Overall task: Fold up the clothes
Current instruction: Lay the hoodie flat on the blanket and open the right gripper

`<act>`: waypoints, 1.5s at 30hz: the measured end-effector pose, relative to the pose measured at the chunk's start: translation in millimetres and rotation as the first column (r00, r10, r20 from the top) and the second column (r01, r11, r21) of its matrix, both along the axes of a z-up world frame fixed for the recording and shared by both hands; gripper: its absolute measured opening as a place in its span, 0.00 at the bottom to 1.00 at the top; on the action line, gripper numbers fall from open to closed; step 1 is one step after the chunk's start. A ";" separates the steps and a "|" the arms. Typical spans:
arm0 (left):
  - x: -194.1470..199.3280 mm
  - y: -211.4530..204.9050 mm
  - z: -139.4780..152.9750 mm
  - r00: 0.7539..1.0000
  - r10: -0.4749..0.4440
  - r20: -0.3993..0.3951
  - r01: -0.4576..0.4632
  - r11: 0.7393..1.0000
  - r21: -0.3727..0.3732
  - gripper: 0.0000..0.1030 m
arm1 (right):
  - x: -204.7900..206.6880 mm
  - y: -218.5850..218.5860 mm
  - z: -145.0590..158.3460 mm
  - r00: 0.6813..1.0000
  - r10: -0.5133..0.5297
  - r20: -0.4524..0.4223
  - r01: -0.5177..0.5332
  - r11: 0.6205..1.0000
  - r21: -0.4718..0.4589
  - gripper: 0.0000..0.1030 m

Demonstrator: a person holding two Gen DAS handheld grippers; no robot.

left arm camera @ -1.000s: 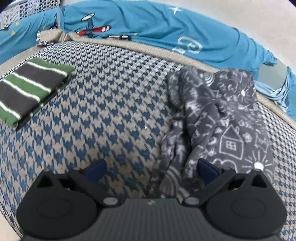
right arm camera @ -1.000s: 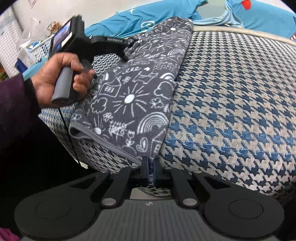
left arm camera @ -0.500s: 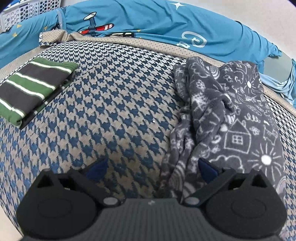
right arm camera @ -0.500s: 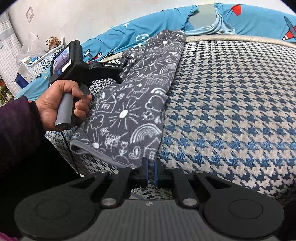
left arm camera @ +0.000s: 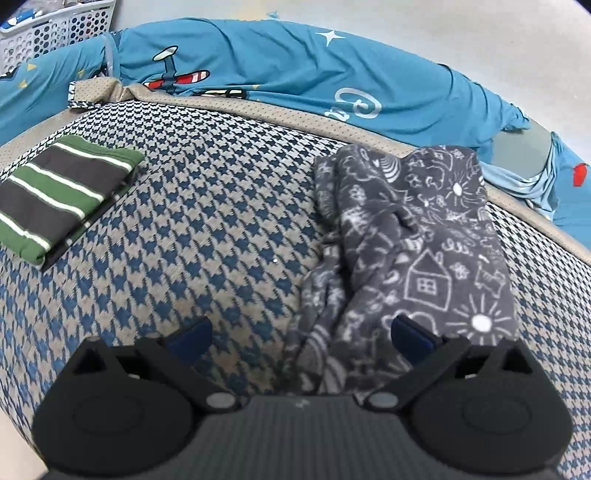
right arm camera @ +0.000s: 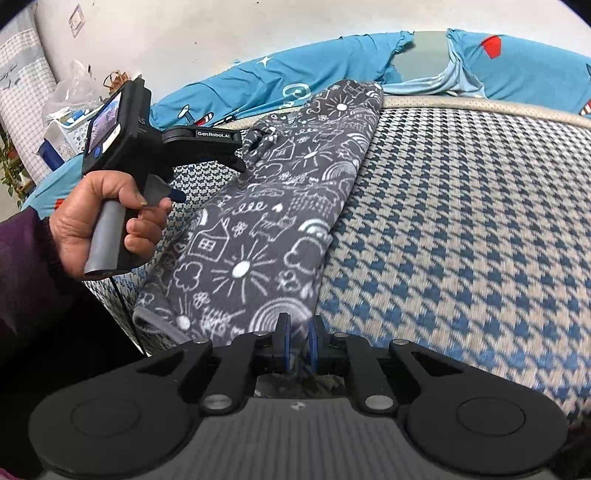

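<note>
A dark grey garment with white doodle drawings (left arm camera: 417, 251) lies lengthwise on the houndstooth bed cover (left arm camera: 207, 236), its left side bunched. My left gripper (left arm camera: 299, 332) is open above the garment's near left edge, one blue pad over the bare cover, the other over the cloth. In the right wrist view the same garment (right arm camera: 266, 229) stretches away from me. My right gripper (right arm camera: 298, 345) pinches the garment's near hem, with the pads slightly apart around the cloth. The left gripper (right arm camera: 221, 155), held in a hand, hovers beside the bunched part.
A folded green, grey and white striped garment (left arm camera: 55, 199) lies at the far left of the cover. Blue printed bedding (left arm camera: 295, 74) lies along the far edge. A white perforated basket (left arm camera: 55, 26) stands at the back left. The bed's near edge drops off at my left (right arm camera: 110, 295).
The right gripper has lifted and drawn the garment's hem back, and its pads have parted a little. The left gripper has risen slightly and stayed open.
</note>
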State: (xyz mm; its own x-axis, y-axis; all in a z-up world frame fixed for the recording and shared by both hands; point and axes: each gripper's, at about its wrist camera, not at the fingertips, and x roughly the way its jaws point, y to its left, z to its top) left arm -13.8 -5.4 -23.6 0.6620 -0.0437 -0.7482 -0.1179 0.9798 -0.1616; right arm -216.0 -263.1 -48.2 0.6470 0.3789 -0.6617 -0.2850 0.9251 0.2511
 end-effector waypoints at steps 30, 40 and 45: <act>54.5 -3.9 0.9 1.000 -0.005 -0.006 0.005 1.000 0.001 1.00 | 137.5 -24.0 8.1 0.999 0.033 0.016 -0.033 0.999 -0.006 0.30; 66.1 5.6 -13.1 0.995 0.047 -0.083 -0.049 0.999 -0.021 1.00 | 188.0 -30.9 5.3 1.000 0.006 0.002 -0.006 0.999 0.031 0.36; 69.6 0.5 -15.7 0.995 0.044 -0.091 -0.041 0.999 0.029 1.00 | 210.9 -32.6 4.3 1.000 0.007 0.003 -0.007 0.999 0.045 0.39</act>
